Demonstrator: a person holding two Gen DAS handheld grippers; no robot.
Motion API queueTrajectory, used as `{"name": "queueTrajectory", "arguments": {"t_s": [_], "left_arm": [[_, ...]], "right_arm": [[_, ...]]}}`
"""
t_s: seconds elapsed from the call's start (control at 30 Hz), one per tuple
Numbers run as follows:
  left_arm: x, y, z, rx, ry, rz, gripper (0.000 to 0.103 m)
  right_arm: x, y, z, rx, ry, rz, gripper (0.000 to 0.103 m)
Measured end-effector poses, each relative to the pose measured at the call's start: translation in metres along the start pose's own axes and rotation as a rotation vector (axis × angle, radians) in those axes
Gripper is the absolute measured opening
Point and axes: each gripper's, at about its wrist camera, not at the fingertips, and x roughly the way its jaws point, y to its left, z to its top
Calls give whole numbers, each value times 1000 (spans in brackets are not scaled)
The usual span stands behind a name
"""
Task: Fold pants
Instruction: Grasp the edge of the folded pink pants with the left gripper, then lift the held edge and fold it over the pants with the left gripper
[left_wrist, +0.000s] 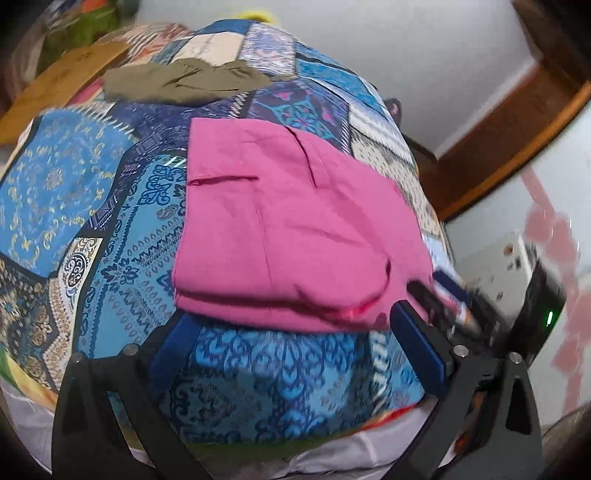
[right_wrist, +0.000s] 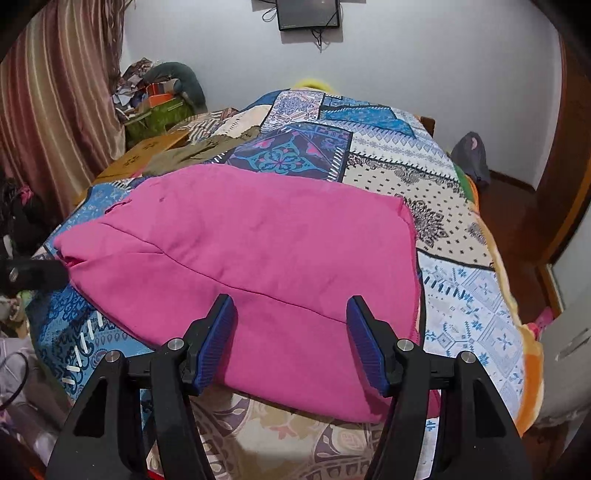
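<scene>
- Two grippers in view, both near the pink pants (right_wrist: 243, 266) on the bed (right_wrist: 461, 280).
- Pants lie folded, flat, near the bed's front edge, on the patchwork cover.
- Right gripper (right_wrist: 291, 336): fingers spread, above the pants' near edge, nothing between the pads.
- Left gripper (left_wrist: 288, 332): fingers wide apart, empty, at the pants' side edge.
- Olive garment (left_wrist: 184, 81) lies well apart, toward the far edge.
- Cardboard (left_wrist: 62, 81) lies beside it at the far-left corner.

- patchwork bedspread (right_wrist: 406, 158) spread beneath and ahead of the gripper
- olive garment (left_wrist: 184, 81) lying crumpled far ahead, left
- wooden board (left_wrist: 62, 74) just left of it
- striped curtain (right_wrist: 55, 92) far left
- dark screen (right_wrist: 308, 14) on the wall straight ahead
</scene>
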Motion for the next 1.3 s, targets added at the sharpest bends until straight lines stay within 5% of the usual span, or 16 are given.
{"name": "queueTrajectory", "arguments": {"t_s": [0.2,0.3,0.43,0.53,0.97,1.17,1.3], "left_arm": [[6,16,18,-130,-7,-67,100],[10,14,23,-94,-14,-7,82],[11,14,25,-43,-27,27,41],[11,13,26,-13,-22,16,30],[-30,2,42,151,-183,116,20],[-54,6,43,231,-267,185,19],[-57,8,41,300,-300,238,19]], "right_arm": [[-1,-1,-1,17,5,21,60],[-1,0,-1,18,5,24,60],[-4,-3,-1,31,4,42,60],[-5,-2,1,25,7,43,60],[0,38,68,-29,-83,99,60],[39,54,86,29,39,215,60],[61,74,82,-20,112,206,60]]}}
